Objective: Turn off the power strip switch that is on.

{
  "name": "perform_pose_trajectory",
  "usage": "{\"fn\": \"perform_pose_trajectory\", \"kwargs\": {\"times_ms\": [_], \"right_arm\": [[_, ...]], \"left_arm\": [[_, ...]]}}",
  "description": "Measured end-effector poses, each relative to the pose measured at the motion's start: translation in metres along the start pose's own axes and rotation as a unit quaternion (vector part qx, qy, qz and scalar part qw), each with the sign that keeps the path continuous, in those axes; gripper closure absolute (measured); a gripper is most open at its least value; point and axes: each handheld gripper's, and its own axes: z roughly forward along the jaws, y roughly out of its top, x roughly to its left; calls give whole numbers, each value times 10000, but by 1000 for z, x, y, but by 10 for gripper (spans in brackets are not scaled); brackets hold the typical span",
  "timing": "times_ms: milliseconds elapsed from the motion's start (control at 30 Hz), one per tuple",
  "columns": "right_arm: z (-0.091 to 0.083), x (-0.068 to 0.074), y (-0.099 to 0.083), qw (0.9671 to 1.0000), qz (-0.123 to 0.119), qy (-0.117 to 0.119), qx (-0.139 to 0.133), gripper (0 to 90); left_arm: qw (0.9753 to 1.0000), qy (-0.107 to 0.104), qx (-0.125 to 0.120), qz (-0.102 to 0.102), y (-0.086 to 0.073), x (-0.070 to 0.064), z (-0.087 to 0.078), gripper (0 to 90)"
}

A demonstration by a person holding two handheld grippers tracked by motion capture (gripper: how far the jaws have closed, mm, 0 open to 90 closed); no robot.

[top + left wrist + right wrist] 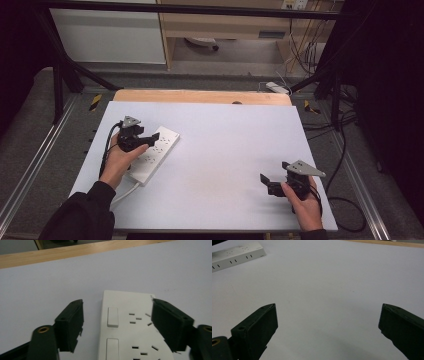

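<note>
White plastic power strip [154,152] with rocker switches and socket slots lying flat at left-centre of the high view, on the pale lilac table sheet [225,150], white cord trailing toward the lower left. Left gripper [148,139] poised over the strip's far end, black jaws spread wide; in the left gripper view [117,322] one jaw hanging off the strip's left edge over bare sheet, the other above its right edge, whether touching or just clear hard to tell. Right gripper [263,181] at lower right of the high view, well apart from the strip, jaws likewise spread with nothing between them [327,322]; strip's end visible at upper left of that view [237,255].

Likely risks: closing across the smooth, wide casing could let the jaws skid off and nudge the strip sideways; lifting by one end could tip it, with the cord dragging it back; a jaw might press a rocker switch unintentionally.

No containers on the sheet, so nothing held in any.
</note>
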Motion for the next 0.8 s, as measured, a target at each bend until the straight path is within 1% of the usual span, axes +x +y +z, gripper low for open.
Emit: {"fn": "perform_pose_trajectory", "kwargs": {"times_ms": [167, 233, 367, 600, 700, 800], "right_arm": [[0, 0, 0, 10000, 2, 3, -7, 27], [0, 0, 0, 10000, -8, -2, -12, 27], [0, 0, 0, 10000, -4, -5, -7, 27], [0, 1, 0, 10000, -11, -6, 1, 27], [0, 1, 0, 10000, -20, 2, 9, 27], [0, 1, 1, 10000, -22, 7, 6, 25]], "left_arm": [[9998, -107, -150, -96, 3, -1, -3, 122], [9997, -69, -177, -178, 4, -2, -4, 118], [9993, -99, -248, -278, 5, -1, -8, 111], [9988, -151, -297, -361, 7, 1, -17, 92], [9986, -230, -335, -349, 8, -1, -22, 73], [9985, -255, -370, -325, 10, -2, -27, 73]]}}
